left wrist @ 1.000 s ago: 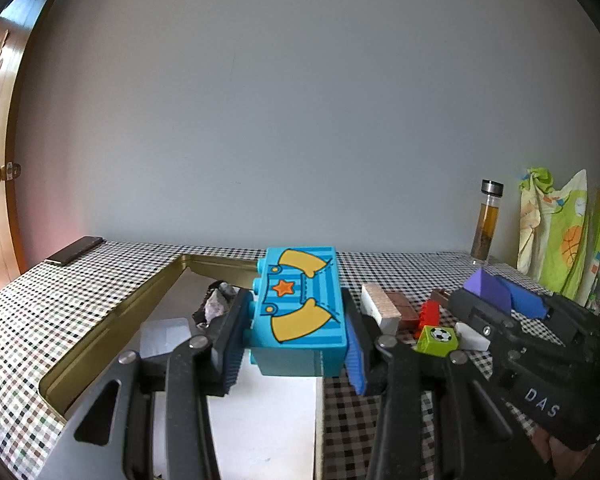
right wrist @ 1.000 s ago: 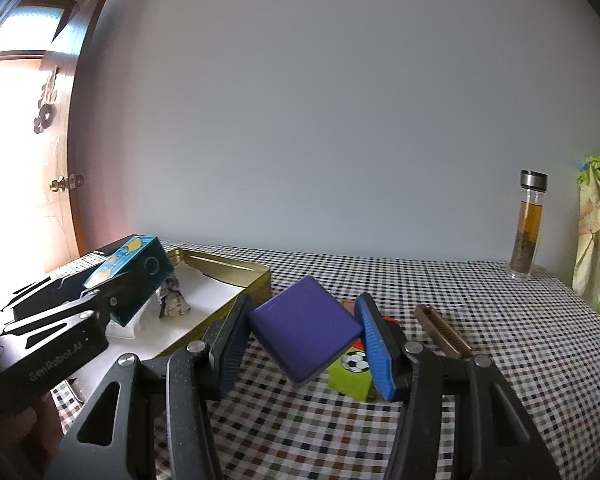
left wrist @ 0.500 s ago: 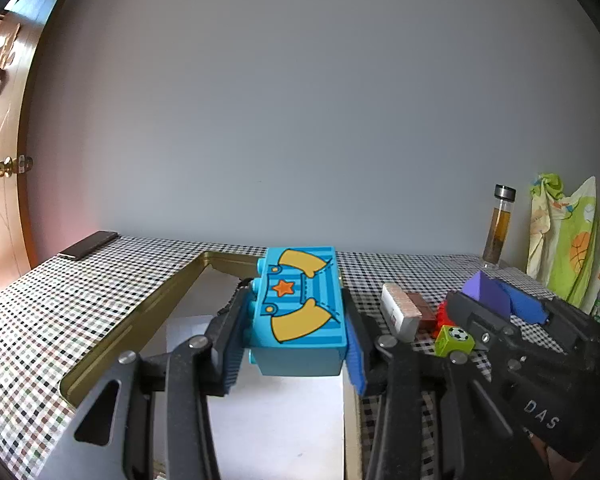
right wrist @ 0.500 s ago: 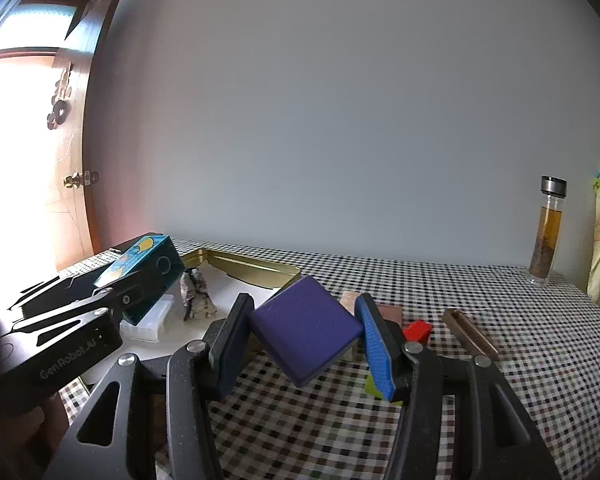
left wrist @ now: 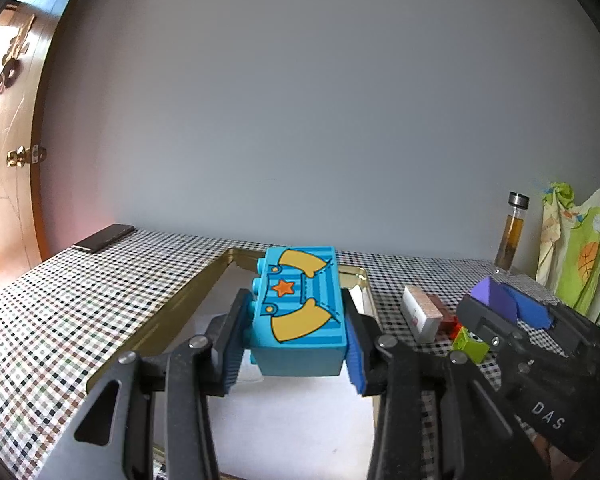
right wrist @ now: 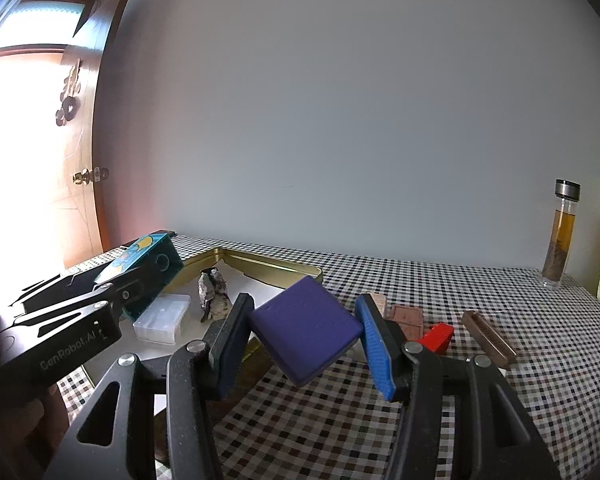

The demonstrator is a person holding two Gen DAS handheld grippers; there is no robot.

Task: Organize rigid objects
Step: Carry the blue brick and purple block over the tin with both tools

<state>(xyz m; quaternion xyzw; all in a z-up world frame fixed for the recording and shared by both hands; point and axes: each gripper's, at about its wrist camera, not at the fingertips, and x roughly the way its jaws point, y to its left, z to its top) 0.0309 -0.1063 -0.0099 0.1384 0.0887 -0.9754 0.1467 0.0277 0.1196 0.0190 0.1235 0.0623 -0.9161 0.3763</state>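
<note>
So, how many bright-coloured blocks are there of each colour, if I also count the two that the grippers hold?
Turquoise block: 1
Purple block: 1
Red block: 1
Green block: 1
Total: 4

The right claw point(right wrist: 306, 344) grips a purple block point(right wrist: 304, 330) above the checkered tablecloth point(right wrist: 440, 280).
</note>
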